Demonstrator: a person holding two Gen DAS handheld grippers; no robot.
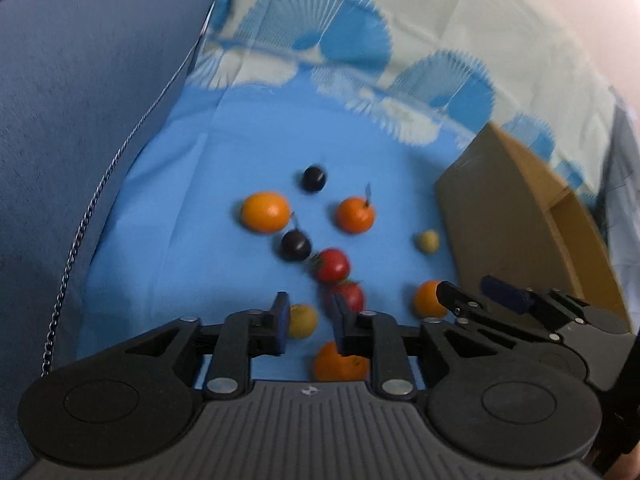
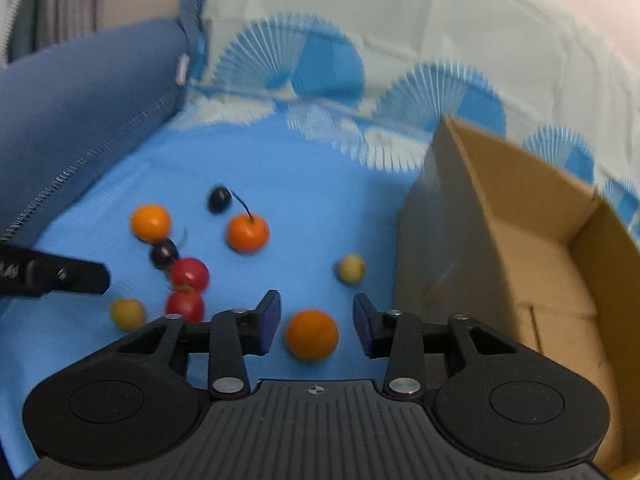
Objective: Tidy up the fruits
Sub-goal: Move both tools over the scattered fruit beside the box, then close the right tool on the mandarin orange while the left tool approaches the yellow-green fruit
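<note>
Both views are smeared by motion, so the fruits' outlines are soft. In the left wrist view the near orange [image 1: 340, 364] is partly hidden behind the left gripper [image 1: 310, 322]. The cardboard box [image 2: 520, 240] is cut off by the right wrist view's edge.
</note>
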